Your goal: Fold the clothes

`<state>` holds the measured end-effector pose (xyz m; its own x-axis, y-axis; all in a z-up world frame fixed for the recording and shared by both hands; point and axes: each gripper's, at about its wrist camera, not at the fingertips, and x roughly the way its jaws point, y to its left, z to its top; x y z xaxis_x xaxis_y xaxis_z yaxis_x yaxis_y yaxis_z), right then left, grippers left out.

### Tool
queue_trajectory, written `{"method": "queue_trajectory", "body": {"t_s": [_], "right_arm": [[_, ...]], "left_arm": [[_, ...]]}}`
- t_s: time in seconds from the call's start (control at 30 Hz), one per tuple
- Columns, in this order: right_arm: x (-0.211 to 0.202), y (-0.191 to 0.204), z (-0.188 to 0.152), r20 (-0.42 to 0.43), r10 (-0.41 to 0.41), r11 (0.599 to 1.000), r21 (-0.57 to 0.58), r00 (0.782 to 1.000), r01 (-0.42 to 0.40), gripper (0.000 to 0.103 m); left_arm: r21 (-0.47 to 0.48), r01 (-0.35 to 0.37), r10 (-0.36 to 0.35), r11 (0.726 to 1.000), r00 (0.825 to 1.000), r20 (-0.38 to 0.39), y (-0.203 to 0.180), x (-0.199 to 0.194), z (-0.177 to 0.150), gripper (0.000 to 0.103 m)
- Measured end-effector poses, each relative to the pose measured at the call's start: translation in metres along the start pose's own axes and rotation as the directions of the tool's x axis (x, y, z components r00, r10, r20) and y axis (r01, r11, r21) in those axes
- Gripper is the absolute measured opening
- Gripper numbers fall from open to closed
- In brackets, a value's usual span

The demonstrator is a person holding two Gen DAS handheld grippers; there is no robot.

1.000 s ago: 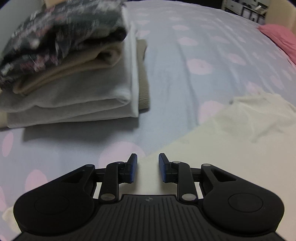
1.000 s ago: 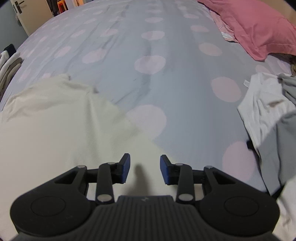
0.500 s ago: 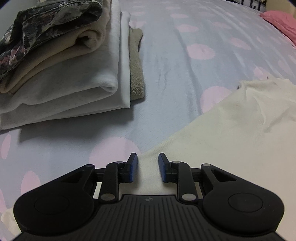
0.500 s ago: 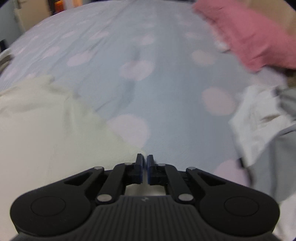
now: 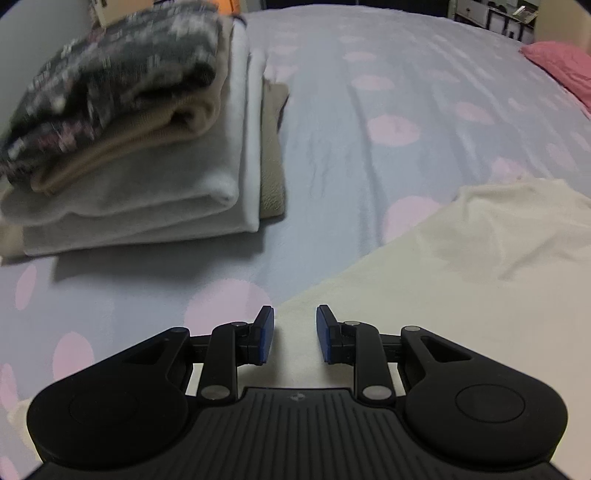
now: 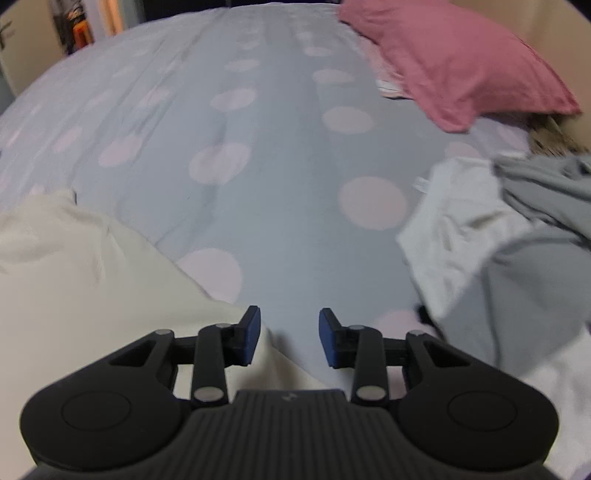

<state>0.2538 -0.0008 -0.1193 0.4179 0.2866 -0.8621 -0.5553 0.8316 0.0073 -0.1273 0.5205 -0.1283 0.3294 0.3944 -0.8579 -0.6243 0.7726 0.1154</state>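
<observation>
Both claws gape over the cream garment point(image 5: 461, 295): left claw point(image 5: 291, 334) sees the folded stack point(image 5: 147, 177), right claw point(image 6: 290, 338) the pink pillow point(image 6: 461, 62).

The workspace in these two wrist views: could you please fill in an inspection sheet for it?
Surface: bedsheet, pale blue-grey with pink dots, lightly creased.
Job's things: cream garment spread flat near both grippers; folded stack of four or five items, dark patterned one on top, left of it.
Clutter: crumpled white garment and grey garment heaped at the right; pink pillow beyond.
Grippers: left gripper open over the cream garment's corner, holding nothing; right gripper open at its right edge, holding nothing.
Cables: nothing seen.
Surroundings: shelving past the far end of the bed; details blurred.
</observation>
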Motion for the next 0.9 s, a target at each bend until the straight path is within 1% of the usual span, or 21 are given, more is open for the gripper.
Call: {"method": "queue_trajectory", "body": {"t_s": [0.1,0.17,0.23,0.33,0.5,0.63,0.77,0.9], "right_arm": [[-0.03,-0.021,-0.01,0.016,-0.005,0.999,0.037,1.0,0.005,0.038],[-0.046,-0.035,-0.022,0.013,-0.007,0.999,0.039,1.0,0.007,0.038],[-0.06,-0.054,-0.04,0.009,-0.022,0.998,0.063,1.0,0.021,0.038],[-0.073,-0.088,-0.067,-0.004,-0.065,0.988,0.137,0.998,0.065,0.038],[-0.084,-0.137,-0.105,-0.03,-0.14,0.956,0.255,0.99,0.143,0.038],[-0.09,-0.169,-0.127,-0.038,-0.178,0.929,0.324,0.983,0.18,0.039],[-0.089,-0.194,-0.143,-0.043,-0.203,0.899,0.387,0.978,0.204,0.039],[-0.083,-0.212,-0.153,-0.049,-0.229,0.876,0.426,0.972,0.227,0.039]], "left_arm": [[0.004,0.018,-0.018,1.0,1.0,0.011,-0.007,-0.021,-0.002,0.023],[0.005,0.033,-0.033,0.999,0.999,0.022,-0.012,-0.036,-0.005,0.023],[0.011,0.041,-0.042,0.999,0.999,0.027,-0.016,-0.047,-0.01,0.023],[0.014,0.035,-0.036,0.999,0.999,0.026,-0.022,-0.057,-0.019,0.023],[-0.01,0.027,-0.027,1.0,0.999,0.021,-0.025,-0.067,-0.03,0.023],[-0.011,0.009,-0.009,1.0,1.0,0.02,-0.029,-0.068,-0.035,0.023],[-0.001,-0.001,0.001,1.0,1.0,0.012,-0.035,-0.068,-0.041,0.023],[0.018,-0.018,0.018,1.0,1.0,0.001,-0.04,-0.066,-0.049,0.023]]}}
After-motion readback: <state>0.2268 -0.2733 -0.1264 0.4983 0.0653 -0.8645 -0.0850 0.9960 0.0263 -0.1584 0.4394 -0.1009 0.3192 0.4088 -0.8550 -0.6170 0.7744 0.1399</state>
